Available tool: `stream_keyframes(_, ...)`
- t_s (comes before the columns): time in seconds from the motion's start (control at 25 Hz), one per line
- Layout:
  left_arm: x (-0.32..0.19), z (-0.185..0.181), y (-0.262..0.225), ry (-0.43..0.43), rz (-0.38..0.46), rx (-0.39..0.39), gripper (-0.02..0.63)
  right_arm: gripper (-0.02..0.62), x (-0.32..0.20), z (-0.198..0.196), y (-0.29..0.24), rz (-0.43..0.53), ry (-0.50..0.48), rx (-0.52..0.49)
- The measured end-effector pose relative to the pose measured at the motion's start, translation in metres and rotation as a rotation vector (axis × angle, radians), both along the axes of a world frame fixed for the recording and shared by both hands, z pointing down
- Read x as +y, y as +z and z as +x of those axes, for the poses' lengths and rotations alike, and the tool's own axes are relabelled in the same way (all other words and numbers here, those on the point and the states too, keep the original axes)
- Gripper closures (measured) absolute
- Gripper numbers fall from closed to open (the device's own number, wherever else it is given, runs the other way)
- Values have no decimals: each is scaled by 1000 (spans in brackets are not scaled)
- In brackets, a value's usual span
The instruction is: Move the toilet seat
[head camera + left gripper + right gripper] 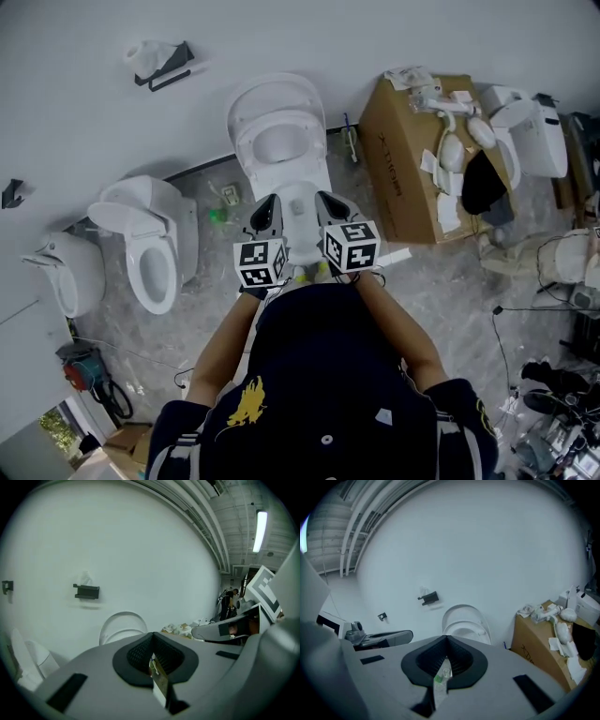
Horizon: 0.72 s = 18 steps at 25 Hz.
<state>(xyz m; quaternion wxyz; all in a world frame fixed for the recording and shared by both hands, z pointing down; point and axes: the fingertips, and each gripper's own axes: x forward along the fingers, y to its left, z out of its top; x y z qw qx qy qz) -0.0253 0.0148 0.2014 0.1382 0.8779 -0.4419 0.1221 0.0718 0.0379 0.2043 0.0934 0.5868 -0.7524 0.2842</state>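
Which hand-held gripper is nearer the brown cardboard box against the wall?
Right. The right hand-held gripper is over the middle white toilet, on the side toward the brown cardboard box; the left hand-held gripper sits beside it, farther away.

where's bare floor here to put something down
Bare floor lies in front of the cardboard box, toward the cables. The gap between the middle toilet and the neighbouring toilet holds green clutter. The box top and right edge are crowded.
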Motion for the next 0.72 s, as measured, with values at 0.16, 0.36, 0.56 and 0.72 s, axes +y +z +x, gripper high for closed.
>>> stream_keyframes(0.16,3,0,-19,-25,74,2,588,571,1,2,-22,97,17,21)
stream_keyframes(0.36,4,1,-22,-26,82,3,588,571,3,3,-27,119,11,17)
stream_keyframes(0.56,3,-1,-24,-30,83,-6,588,571,4,3,-26,114,6,16)
stream_keyframes(0.72,1,-3,-25,-30,88,-9,588,571,2,-1,-27,117,-3,21)
